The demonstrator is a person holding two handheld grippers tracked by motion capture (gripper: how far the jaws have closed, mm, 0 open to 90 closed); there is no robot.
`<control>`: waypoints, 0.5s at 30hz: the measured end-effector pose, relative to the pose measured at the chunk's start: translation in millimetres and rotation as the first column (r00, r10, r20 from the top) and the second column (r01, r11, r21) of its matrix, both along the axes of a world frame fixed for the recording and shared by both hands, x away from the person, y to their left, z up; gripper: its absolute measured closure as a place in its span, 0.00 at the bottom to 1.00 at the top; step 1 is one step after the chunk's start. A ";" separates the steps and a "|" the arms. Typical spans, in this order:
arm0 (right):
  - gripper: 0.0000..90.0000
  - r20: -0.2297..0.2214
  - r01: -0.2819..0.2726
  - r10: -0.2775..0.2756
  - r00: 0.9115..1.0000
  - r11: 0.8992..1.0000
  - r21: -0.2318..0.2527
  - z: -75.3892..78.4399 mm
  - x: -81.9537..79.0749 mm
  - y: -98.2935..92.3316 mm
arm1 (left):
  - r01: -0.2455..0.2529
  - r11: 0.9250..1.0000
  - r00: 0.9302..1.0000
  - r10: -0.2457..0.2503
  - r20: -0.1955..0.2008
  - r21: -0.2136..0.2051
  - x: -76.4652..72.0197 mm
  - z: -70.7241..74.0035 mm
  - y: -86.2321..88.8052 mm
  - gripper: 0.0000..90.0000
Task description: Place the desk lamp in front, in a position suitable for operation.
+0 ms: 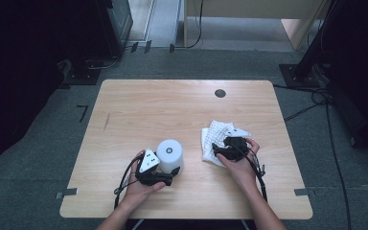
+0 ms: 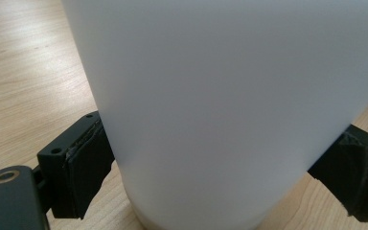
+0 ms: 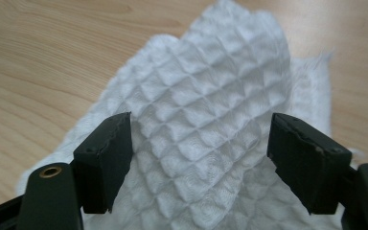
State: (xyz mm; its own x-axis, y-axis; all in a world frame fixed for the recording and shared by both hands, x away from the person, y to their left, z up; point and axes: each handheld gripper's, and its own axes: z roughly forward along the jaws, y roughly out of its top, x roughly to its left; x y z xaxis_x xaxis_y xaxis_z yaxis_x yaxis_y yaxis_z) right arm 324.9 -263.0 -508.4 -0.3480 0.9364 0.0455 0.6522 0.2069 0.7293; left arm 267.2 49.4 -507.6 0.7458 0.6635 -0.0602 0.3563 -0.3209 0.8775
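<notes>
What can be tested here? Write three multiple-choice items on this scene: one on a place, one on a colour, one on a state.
1. Where does the cloth lie relative to the cup?
A. To its right
B. To its left
C. Under it

2. What colour is the cup?
A. Black
B. White
C. Red

3. How do the right gripper's fingers stand?
A. Shut on the cloth
B. Shut on the cup
C. Open over the cloth

Key: 1 A, the high view shows the cloth right of the cup. 2 B, its wall is plain white between the left gripper's fingers. 3 C, the right gripper view shows a wide gap with the cloth beneath.
</notes>
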 end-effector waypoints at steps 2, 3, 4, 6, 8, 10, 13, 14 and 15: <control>0.29 -0.009 -0.010 0.010 1.000 1.000 -0.012 -7.5 1.9 0.9 | 0.002 1.000 1.000 -0.002 0.001 0.000 -0.2 0.0 0.0 0.08; 0.29 -0.009 -0.010 0.010 1.000 1.000 -0.012 -7.5 1.9 0.9 | 0.002 1.000 1.000 -0.002 0.000 0.000 -0.1 0.0 0.0 0.08; 0.30 -0.014 -0.010 0.010 1.000 1.000 -0.019 -7.6 1.6 2.1 | 0.001 1.000 1.000 -0.001 -0.001 -0.001 0.2 0.0 0.1 0.08; 0.36 -0.003 -0.016 0.016 1.000 0.999 -0.034 -8.0 -1.1 4.0 | -0.003 1.000 1.000 0.003 -0.007 -0.017 1.4 -0.5 -0.3 0.08; 0.43 -0.004 -0.017 0.017 1.000 0.999 -0.030 -7.3 -3.4 4.4 | -0.002 1.000 1.000 0.002 -0.008 -0.024 4.3 -1.2 -1.7 0.08; 0.58 0.004 -0.023 0.023 1.000 0.999 -0.031 -6.7 -8.0 4.9 | -0.004 1.000 1.000 0.004 0.002 -0.015 4.8 -1.4 -3.6 0.08; 0.79 0.025 -0.049 0.049 0.998 0.998 -0.030 -7.3 -14.9 5.8 | -0.004 1.000 1.000 0.004 0.011 -0.005 3.5 -1.9 -4.8 0.08; 0.85 0.029 -0.056 0.057 0.998 0.998 -0.030 -7.5 -17.8 5.1 | 0.001 1.000 1.000 -0.001 0.013 -0.003 3.2 -1.9 -4.6 0.08; 0.87 0.027 -0.060 0.061 0.998 0.998 -0.027 -7.4 -18.9 4.1 | 0.003 1.000 1.000 -0.003 0.014 -0.006 2.7 -1.9 -4.4 0.08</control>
State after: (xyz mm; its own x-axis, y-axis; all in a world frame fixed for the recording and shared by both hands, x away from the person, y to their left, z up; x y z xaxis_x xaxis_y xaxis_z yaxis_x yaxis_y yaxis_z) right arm 306.0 -258.8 -515.8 -0.4050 0.9142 0.0111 0.6177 0.2647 0.7405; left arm 269.8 44.9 -509.5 0.7488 0.6606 -0.0537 0.3426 -0.3165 0.8846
